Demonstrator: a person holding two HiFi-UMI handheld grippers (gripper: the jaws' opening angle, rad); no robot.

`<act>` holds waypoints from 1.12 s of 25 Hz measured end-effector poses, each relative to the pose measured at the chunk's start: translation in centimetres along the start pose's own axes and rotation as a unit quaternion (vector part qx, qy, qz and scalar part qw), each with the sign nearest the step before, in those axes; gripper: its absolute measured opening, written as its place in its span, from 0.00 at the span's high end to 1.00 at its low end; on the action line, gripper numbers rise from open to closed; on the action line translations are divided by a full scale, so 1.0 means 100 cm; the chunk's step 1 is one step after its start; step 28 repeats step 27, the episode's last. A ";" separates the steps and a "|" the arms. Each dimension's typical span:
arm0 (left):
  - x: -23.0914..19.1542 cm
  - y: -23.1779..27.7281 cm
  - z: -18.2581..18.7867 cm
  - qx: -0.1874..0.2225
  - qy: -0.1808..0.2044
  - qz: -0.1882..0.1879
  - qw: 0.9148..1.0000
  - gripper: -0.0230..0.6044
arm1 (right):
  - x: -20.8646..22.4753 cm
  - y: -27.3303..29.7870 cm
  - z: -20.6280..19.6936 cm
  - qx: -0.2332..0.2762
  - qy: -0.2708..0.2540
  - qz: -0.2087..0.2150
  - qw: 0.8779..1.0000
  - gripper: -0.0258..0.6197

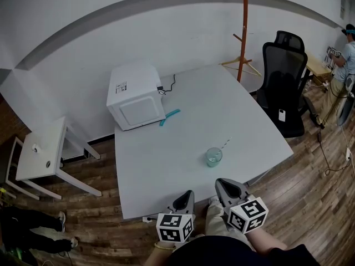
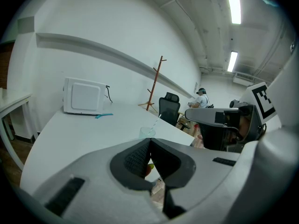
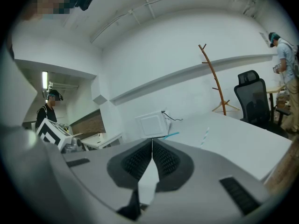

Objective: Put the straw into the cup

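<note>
A clear cup (image 1: 213, 157) stands on the white table (image 1: 166, 159) near its front edge, and a striped straw (image 1: 224, 144) leans out of it to the right. The left gripper view shows the same cup (image 2: 146, 132) and straw (image 2: 155, 122) just past the jaws. In the right gripper view only the straw (image 3: 205, 135) shows. My left gripper (image 1: 188, 193) and right gripper (image 1: 221, 182) hang side by side below the table's front edge, close to my body. Both are shut with nothing between the pads.
A white microwave (image 1: 136, 96) sits at the table's back left with a teal object (image 1: 170, 116) lying beside it. A black office chair (image 1: 285, 87) and wooden coat stand (image 1: 243, 32) are at the right, a white side table (image 1: 41, 151) at the left. A person (image 1: 341, 54) stands far right.
</note>
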State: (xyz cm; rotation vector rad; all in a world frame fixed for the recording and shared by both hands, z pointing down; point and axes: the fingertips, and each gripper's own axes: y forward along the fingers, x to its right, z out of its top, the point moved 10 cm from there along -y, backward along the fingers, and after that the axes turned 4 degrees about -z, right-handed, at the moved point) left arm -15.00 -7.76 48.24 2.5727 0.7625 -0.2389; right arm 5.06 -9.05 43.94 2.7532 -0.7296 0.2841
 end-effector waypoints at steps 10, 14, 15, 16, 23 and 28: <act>0.003 -0.003 -0.002 -0.001 0.001 0.001 1.000 0.94 | -0.004 -0.004 -0.001 -0.004 -0.004 0.006 1.000 0.92; 0.004 -0.003 -0.003 -0.003 0.000 0.001 1.000 0.94 | -0.003 -0.006 -0.002 -0.005 -0.005 0.006 1.000 0.92; 0.005 -0.002 -0.003 -0.004 -0.001 0.001 1.000 0.94 | -0.003 -0.007 -0.002 -0.006 -0.005 0.006 1.000 0.92; 0.005 -0.002 -0.004 -0.004 0.000 0.001 1.000 0.94 | -0.002 -0.007 -0.003 -0.006 -0.005 0.007 1.000 0.92; 0.008 0.003 -0.004 -0.005 -0.001 0.000 1.000 0.94 | 0.002 -0.009 -0.005 -0.009 -0.005 0.006 1.000 0.92; 0.010 0.006 -0.004 -0.006 -0.001 -0.001 1.000 0.94 | 0.006 -0.010 -0.006 -0.011 -0.005 0.005 1.000 0.92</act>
